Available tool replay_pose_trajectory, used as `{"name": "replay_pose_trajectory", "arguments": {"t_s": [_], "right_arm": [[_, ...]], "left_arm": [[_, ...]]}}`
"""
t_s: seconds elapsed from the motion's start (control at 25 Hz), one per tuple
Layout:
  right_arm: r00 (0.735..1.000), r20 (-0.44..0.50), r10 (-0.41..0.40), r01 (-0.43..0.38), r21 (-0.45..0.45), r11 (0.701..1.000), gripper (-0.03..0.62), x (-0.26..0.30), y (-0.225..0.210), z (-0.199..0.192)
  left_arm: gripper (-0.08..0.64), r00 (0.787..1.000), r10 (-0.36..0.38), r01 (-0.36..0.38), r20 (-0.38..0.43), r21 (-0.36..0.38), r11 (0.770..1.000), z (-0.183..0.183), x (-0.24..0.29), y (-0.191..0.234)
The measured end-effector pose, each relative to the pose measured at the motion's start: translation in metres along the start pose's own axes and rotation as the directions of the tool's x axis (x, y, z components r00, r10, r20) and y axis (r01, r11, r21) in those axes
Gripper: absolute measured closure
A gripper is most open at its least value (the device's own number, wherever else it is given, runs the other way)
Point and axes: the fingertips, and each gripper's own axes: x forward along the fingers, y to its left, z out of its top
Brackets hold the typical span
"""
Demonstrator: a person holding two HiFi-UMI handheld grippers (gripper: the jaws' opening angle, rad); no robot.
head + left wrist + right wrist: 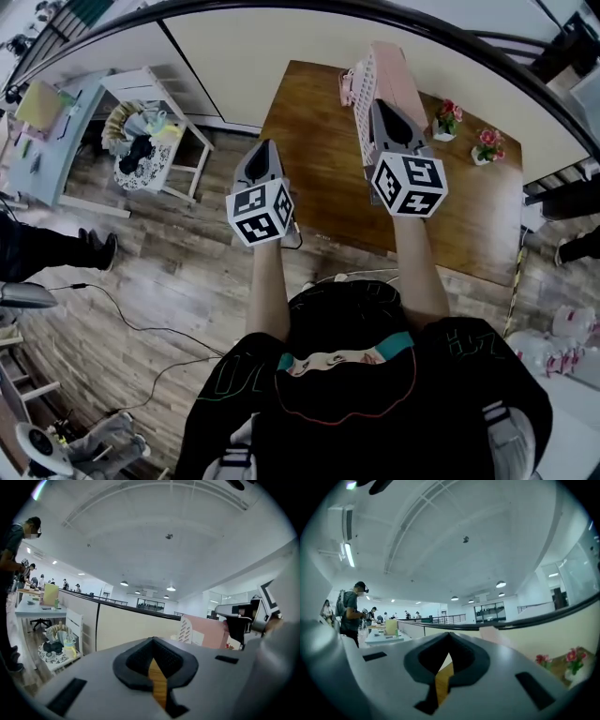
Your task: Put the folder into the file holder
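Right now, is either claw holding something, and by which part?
Nothing is held; the left claw and the right claw are both shut and empty.

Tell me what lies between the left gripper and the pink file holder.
Only bare wooden table, seen in the head view, separates the left gripper from the file holder.

An open-plan office: cream partition panels with black top rails (117,625), a brown wooden desk (319,141), round ceiling lamps (171,588) (people (351,611) stand at tables beyond).
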Motion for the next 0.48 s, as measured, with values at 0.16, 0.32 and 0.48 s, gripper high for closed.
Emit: {"name": "replay_pose_trajectory", "arguments": {"t_s": [0.16,0.32,0.48], "right_arm": [[0.99,-0.129,0.061,-0.053,0.067,0.996,0.589,0.006,0.017,-0.054],[0.973,-0.212,0.088,-0.083,0.036,0.996,0.59,0.006,0.032,-0.085],[0.968,-0.228,0.101,-0.1,0.016,0.995,0.59,0.008,0.043,-0.094]], "left_arm": [[0.56,0.999,0.033,-0.033,-0.032,-0.019,0.999,-0.018,-0.007,0.011],[0.559,0.996,0.06,-0.063,-0.061,-0.033,0.998,-0.035,-0.015,0.023],[0.559,0.994,0.079,-0.083,-0.077,-0.043,0.996,-0.045,-0.02,0.034]]}}
